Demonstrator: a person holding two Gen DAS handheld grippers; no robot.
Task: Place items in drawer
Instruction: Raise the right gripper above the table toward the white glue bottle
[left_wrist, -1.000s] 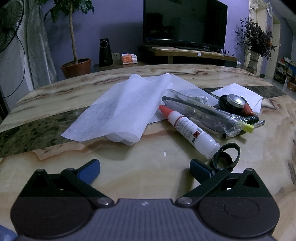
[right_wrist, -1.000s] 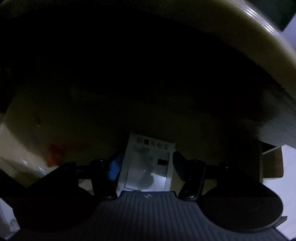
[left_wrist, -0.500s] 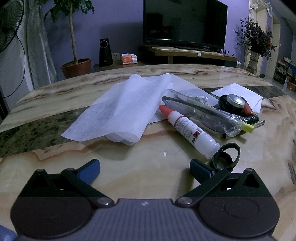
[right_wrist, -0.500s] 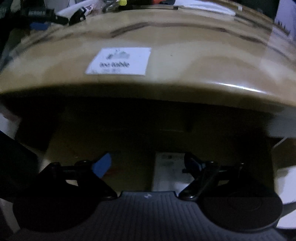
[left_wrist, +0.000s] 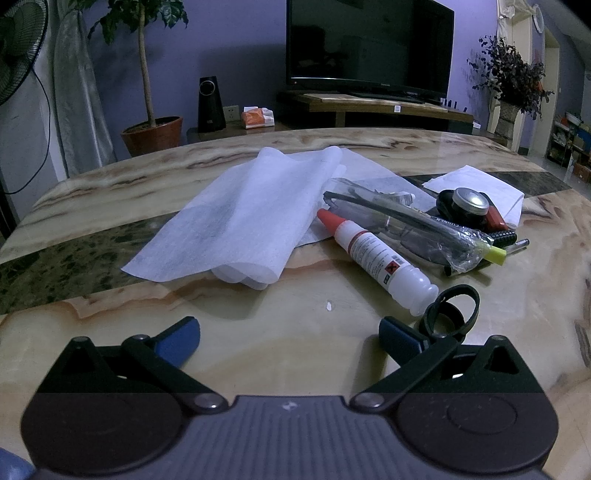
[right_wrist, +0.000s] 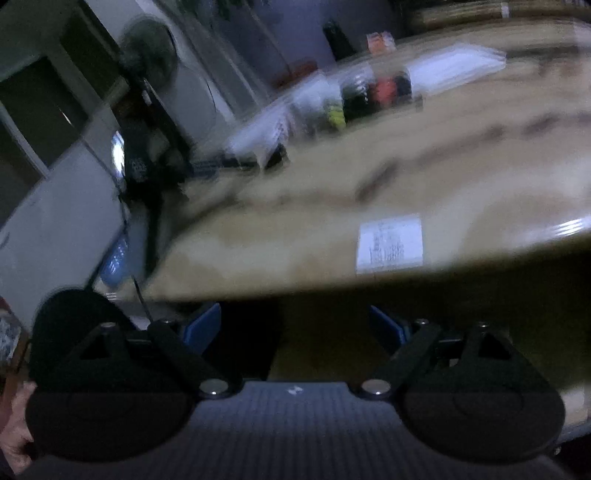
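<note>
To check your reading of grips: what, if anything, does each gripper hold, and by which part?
Nothing. The left gripper stands open over the table; the right gripper, jaws just opened, is empty.

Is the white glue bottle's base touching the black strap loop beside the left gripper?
Cannot tell. In the left wrist view the glue bottle base meets the strap loop with no visible gap; overlap might hide one.

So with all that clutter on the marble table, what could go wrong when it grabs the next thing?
Three risks, judged by eye:
1. The white glue bottle with the red cap lies on its side and could roll away if nudged.
2. The black strap loop sits right by the open left gripper and could snag a finger.
3. The right gripper, open and empty, is low at the table edge in a blurred view; it might bump it.
</note>
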